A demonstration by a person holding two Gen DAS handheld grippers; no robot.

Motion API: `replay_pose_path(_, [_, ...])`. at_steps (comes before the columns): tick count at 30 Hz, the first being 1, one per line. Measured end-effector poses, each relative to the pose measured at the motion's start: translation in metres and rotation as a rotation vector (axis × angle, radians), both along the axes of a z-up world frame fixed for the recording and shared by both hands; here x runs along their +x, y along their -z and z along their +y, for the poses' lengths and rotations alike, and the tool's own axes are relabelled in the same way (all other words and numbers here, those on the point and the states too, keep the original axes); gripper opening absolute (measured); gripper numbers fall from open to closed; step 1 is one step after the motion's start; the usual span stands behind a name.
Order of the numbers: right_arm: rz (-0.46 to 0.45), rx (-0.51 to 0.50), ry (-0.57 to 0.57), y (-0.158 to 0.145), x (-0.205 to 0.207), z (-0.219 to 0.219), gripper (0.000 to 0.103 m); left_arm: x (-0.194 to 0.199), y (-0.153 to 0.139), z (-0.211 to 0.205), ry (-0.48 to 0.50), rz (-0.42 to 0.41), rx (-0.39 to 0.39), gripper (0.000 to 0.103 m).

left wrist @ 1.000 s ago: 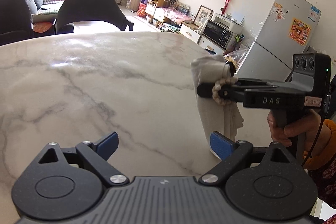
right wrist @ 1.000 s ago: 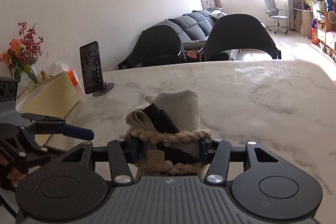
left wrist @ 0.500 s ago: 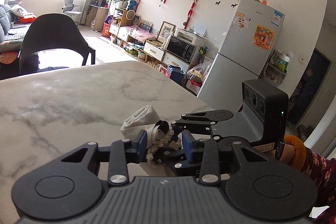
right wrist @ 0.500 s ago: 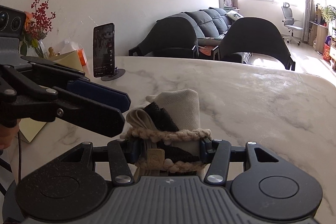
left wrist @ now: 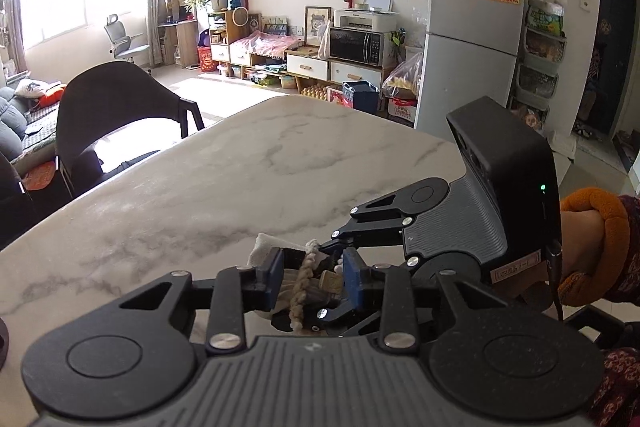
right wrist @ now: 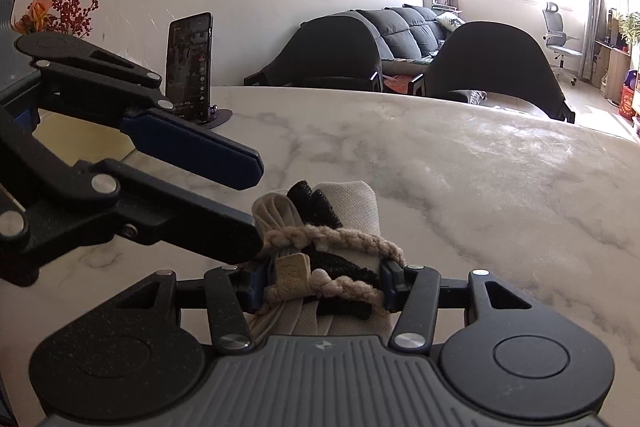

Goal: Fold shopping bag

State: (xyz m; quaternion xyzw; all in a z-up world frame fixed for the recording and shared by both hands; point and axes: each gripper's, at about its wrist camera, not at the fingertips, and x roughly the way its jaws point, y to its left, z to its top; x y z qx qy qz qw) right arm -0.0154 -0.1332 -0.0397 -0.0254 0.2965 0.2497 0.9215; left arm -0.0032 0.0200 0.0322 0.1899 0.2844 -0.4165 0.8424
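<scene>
The shopping bag (right wrist: pixel 348 211) is a small beige bundle, folded up and wrapped in its braided rope handles (right wrist: pixel 340 237). It rests low over the marble table (right wrist: pixel 480 167). My right gripper (right wrist: pixel 320 287) is shut on it across its width. My left gripper (right wrist: pixel 258 205) comes in from the left, and its jaws are closing with the bundle's left edge between the tips. The near finger touches the cloth; a slit of table shows under the far one. In the left wrist view the bag (left wrist: pixel 260 249) and rope sit between the blue pads of my left gripper (left wrist: pixel 314 275), with my right gripper (left wrist: pixel 324 283) crossing in.
A phone on a stand (right wrist: pixel 190 67) stands at the table's far left, beside a yellow box (right wrist: pixel 100 143) and flowers (right wrist: pixel 60 3). Dark chairs (right wrist: pixel 492 67) (left wrist: pixel 116 99) line the far edge. A hand in an orange cuff (left wrist: pixel 580 235) holds the right gripper.
My left gripper swung in from beside the hanging bag, rolled, and narrowed its wide jaws around the bundle. The right gripper kept its grip and sank a little toward the table.
</scene>
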Motion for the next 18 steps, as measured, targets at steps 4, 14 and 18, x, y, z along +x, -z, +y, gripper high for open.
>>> replay_pose_path(4, [-0.007,0.003,0.001,0.002,-0.001,0.0,0.055,0.01,0.012,-0.003,-0.013,-0.015,0.068,0.025])
replay_pose_path(14, [-0.037,-0.049,0.014,0.007,-0.002,0.009,0.056,0.018,0.024,-0.031,-0.05,-0.043,0.213,0.022])
replay_pose_path(18, [-0.038,-0.061,0.016,0.008,-0.001,0.011,0.056,0.022,0.029,-0.04,-0.079,-0.052,0.248,0.02])
